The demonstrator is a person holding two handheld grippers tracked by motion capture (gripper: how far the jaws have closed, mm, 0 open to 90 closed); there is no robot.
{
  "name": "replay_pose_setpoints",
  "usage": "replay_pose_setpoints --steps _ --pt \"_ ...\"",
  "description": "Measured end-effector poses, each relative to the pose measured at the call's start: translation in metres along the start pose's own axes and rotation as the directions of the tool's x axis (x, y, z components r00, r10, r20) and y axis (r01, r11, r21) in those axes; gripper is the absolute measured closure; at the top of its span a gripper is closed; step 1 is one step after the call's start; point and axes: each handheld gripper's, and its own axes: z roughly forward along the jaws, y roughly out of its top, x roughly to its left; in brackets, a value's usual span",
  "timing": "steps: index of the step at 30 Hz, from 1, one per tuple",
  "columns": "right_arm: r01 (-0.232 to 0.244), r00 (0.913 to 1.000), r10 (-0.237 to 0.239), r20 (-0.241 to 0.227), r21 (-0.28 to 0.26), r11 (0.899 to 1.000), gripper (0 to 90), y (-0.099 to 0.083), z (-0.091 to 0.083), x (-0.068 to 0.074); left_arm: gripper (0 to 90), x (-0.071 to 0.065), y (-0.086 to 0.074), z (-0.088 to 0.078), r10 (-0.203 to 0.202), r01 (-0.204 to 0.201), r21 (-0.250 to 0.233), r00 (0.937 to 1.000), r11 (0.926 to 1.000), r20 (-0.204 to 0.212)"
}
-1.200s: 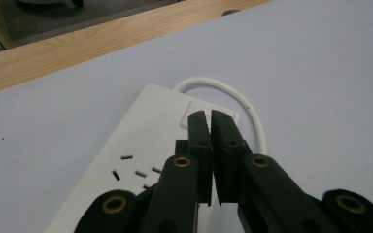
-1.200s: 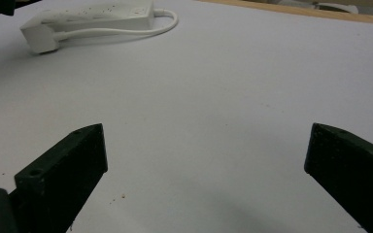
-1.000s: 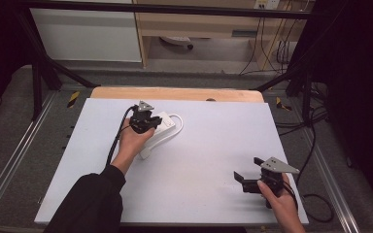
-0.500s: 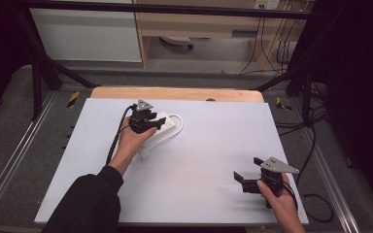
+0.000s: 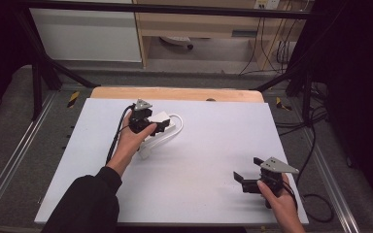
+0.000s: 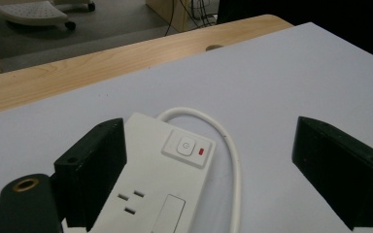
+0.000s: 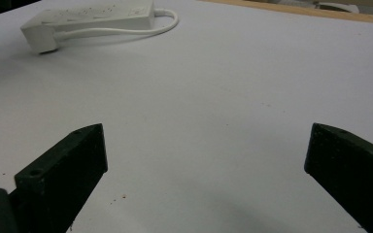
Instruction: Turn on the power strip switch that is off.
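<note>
High view, read from left to right: the left gripper (image 5: 148,120) hangs over the white power strip (image 5: 162,124), which lies on the white table (image 5: 213,145) towards its far left part, its cord (image 5: 178,127) looping round the far end and back along its side to a plug (image 5: 143,151) nearer the person. In the left gripper view the jaws stand wide apart, one over the strip's near left edge, the other out past the cord, so the switch (image 6: 188,147) end lies between them and just ahead. The strip's long axis runs roughly along the line the jaws point, slanting away. Far off at the table's near right, the right gripper (image 5: 250,182) rests with its jaws apart too, on bare table. The left hand is plainly the nearer, and any grasp would likely fall to it.
</note>
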Motion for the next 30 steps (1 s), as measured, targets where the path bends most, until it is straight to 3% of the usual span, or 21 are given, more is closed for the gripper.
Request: replay_pose_setpoints --steps 5,8,16,30 --pt "-0.002 1.0 0.002 0.001 -0.002 1.0 2.3 0.0 0.0 0.0 12.7 0.0 0.0 -0.004 -0.008 0.008 -0.027 1.0 0.9996 0.001" --pt "0.0 1.0 0.0 0.001 -0.002 1.0 2.3 0.0 0.0 0.0 10.8 0.002 -0.001 -0.008 -0.01 0.011 -0.044 0.9995 0.999 0.028" --pt "0.0 1.0 0.0 0.001 0.001 1.0 2.3 0.0 0.0 0.0 9.1 0.002 -0.002 -0.019 -0.021 0.022 -0.076 0.9996 0.9968 0.019" --pt "0.005 1.0 -0.005 0.001 0.008 1.0 2.3 0.0 0.002 0.001 8.0 0.002 -0.006 -0.057 -0.022 0.023 -0.143 0.9997 0.9895 0.011"
